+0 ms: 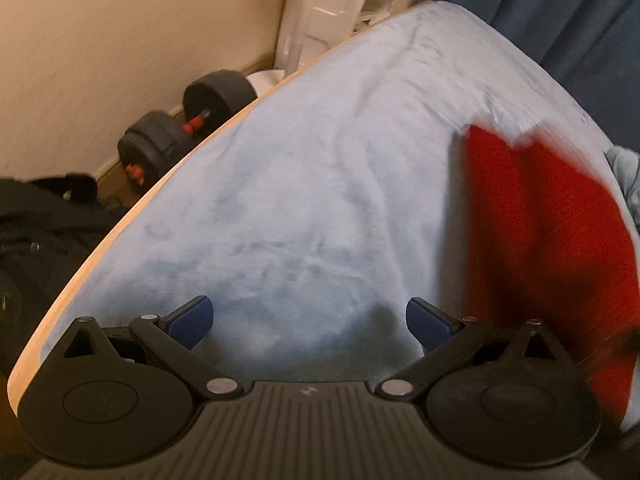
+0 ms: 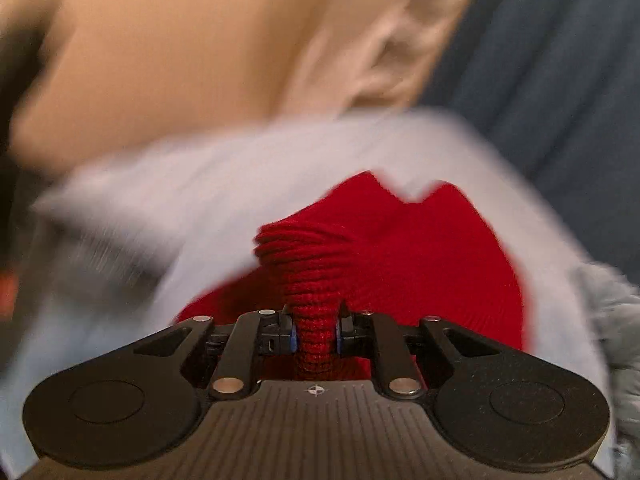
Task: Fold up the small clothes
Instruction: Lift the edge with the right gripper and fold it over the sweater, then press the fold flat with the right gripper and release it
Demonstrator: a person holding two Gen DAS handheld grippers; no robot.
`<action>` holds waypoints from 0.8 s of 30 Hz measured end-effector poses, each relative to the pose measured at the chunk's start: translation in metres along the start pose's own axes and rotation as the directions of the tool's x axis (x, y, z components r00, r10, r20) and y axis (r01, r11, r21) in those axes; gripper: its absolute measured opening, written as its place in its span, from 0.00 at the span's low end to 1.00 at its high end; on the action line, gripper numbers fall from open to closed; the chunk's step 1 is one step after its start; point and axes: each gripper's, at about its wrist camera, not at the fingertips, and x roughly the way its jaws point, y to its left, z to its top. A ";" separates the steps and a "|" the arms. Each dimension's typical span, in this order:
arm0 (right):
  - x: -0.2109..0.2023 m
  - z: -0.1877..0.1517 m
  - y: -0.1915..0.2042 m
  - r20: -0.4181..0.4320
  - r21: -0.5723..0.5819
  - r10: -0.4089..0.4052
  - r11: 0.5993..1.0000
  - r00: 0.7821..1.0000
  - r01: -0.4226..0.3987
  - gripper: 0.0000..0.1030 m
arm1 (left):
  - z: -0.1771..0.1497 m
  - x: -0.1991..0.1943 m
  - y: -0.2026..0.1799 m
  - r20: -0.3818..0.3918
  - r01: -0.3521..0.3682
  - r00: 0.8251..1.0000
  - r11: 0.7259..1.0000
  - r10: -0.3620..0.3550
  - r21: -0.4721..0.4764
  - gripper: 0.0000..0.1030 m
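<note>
A small red knitted garment [image 1: 536, 224] lies on the pale blue cloth-covered table [image 1: 304, 184] at the right of the left wrist view, blurred. My left gripper [image 1: 309, 320] is open and empty, just above the cloth to the left of the garment. In the right wrist view my right gripper [image 2: 316, 338] is shut on a bunched ribbed edge of the red garment [image 2: 420, 256], which trails away over the blue cloth [image 2: 208, 184]. The right wrist view is motion-blurred.
Black dumbbells [image 1: 184, 128] lie on the floor beyond the table's wooden left edge [image 1: 132, 212], with dark clothing [image 1: 44, 224] beside them. A white shelf unit [image 1: 320, 12] and a dark blue curtain [image 1: 552, 4] stand behind. A grey-blue crumpled garment [image 2: 616, 320] lies at the right.
</note>
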 end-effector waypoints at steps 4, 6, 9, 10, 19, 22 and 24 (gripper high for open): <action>0.005 -0.014 0.020 0.019 -0.039 -0.057 0.998 0.998 0.058 0.18 | -0.001 -0.005 -0.003 0.003 0.013 1.000 1.000 -0.013 0.013 1.00; -0.007 -0.013 0.009 0.038 0.011 -0.004 1.000 0.999 0.004 0.17 | -0.001 -0.004 -0.008 0.004 0.022 1.000 0.999 -0.022 0.024 1.00; -0.029 -0.010 -0.003 0.097 0.041 0.015 0.999 0.995 -0.019 0.16 | 0.000 -0.005 -0.008 0.011 0.036 0.999 0.999 -0.036 0.012 1.00; -0.036 -0.008 -0.005 0.116 0.049 0.010 0.999 0.993 -0.016 0.16 | 0.001 -0.007 -0.007 0.017 0.042 0.999 0.999 -0.042 0.002 1.00; -0.038 -0.018 0.019 0.042 -0.095 0.062 0.994 0.997 -0.057 0.44 | 0.013 -0.031 -0.013 0.080 0.037 0.996 0.999 -0.038 0.017 1.00; -0.078 -0.016 -0.016 0.071 0.129 0.237 0.961 0.969 -0.245 0.42 | 0.015 -0.051 -0.025 0.098 0.083 0.991 0.994 -0.090 0.069 1.00; -0.102 -0.024 -0.039 0.098 0.200 0.202 0.955 0.975 -0.218 0.42 | 0.013 -0.065 -0.038 0.121 0.108 0.985 0.987 -0.122 0.117 1.00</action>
